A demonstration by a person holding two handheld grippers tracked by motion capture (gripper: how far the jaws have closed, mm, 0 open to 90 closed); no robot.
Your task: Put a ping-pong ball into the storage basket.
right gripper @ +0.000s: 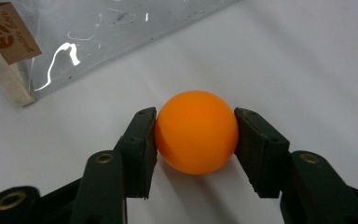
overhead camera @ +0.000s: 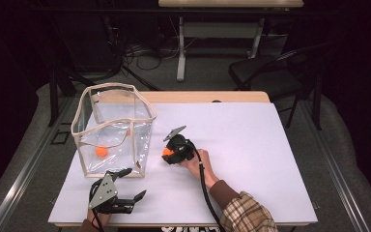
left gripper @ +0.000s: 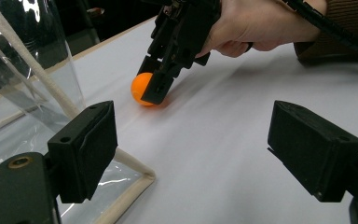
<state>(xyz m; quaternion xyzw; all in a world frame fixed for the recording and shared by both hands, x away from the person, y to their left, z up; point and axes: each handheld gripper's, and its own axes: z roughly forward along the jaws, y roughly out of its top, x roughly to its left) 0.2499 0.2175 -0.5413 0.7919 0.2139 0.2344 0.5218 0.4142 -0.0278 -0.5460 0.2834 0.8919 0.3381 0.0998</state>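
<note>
My right gripper [right gripper: 196, 133] has its two jaws pressed against either side of the orange ball [right gripper: 196, 132], one pad at the ball's nine o'clock and the other at its three o'clock in the right gripper view. The ball sits low on the white table sheet [overhead camera: 251, 145]; whether it has left the surface I cannot tell. From the high view the pinch happens just off the clear bag [overhead camera: 113, 128], at about four o'clock from its open mouth. A second orange ball [overhead camera: 101, 151] already lies on the bag's floor.

My left gripper [overhead camera: 128, 184] rests near the table's front edge, at six o'clock from the bag, jaws spread wide and holding nothing. Its own view looks between those spread jaws toward the pinched ball [left gripper: 141, 88] and the bag's cream-trimmed corner [left gripper: 135, 179].

I judge this to be the grasp step: the ball is caught, and the carry into the bag is not yet done. The next move calls for a firm squeeze, since a smooth light ball can pop out of flat pads, then a lift high enough to clear the bag's tall rim [overhead camera: 142, 118] toward ten o'clock before letting go over the opening.
</note>
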